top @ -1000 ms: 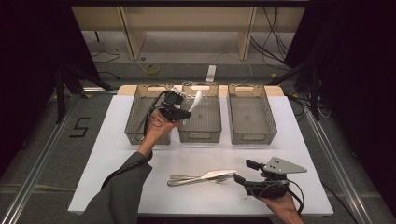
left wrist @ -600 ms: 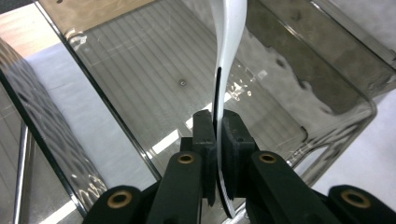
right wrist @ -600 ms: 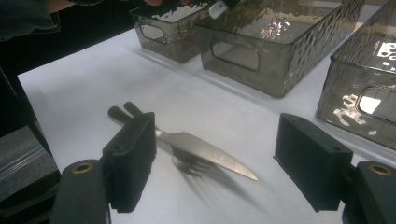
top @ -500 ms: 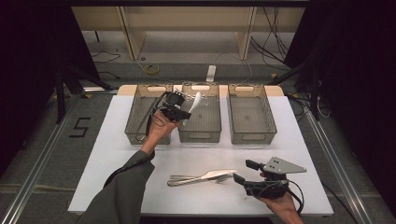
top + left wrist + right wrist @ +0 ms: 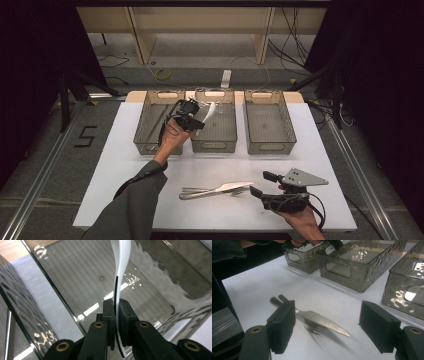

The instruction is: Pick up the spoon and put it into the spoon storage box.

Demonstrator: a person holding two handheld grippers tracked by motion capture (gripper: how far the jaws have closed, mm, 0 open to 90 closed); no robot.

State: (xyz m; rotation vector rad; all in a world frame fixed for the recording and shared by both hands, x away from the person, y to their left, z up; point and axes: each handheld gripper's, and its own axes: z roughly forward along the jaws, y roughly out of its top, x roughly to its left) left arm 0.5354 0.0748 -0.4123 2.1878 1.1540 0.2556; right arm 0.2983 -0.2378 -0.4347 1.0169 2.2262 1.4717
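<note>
**A:** Where is the white utensil (image 5: 121,262) sitting for you right now?

**B:** It's clamped in your left gripper (image 5: 115,315) — the two black jaws are pressed against its thin handle from either side, and the white piece rises out of them toward the top of the left gripper view. In the high view the white utensil (image 5: 212,109) is a little above centre, sticking up and to the right from your left gripper (image 5: 196,123), over the middle bin (image 5: 215,146).

**A:** And what lies under it?

**B:** The ribbed clear floor of that middle bin (image 5: 75,277); the utensil is held above it, tilted, and I can't tell whether its far end touches anything. The left bin (image 5: 145,145) is just beside it, under your left hand (image 5: 172,137), and the right bin (image 5: 268,145) stands on the other side.

**A:** What about my other hand?

**B:** Your right gripper (image 5: 260,185) is low in the frame, at lower right of the high view, jaws spread wide with nothing between them. In the right gripper view its two pads frame the metal knife (image 5: 322,322) and the fork (image 5: 310,328), which lie together on the white table (image 5: 249,282) — knife (image 5: 227,187) across the fork (image 5: 210,193), just left of that gripper.
</note>
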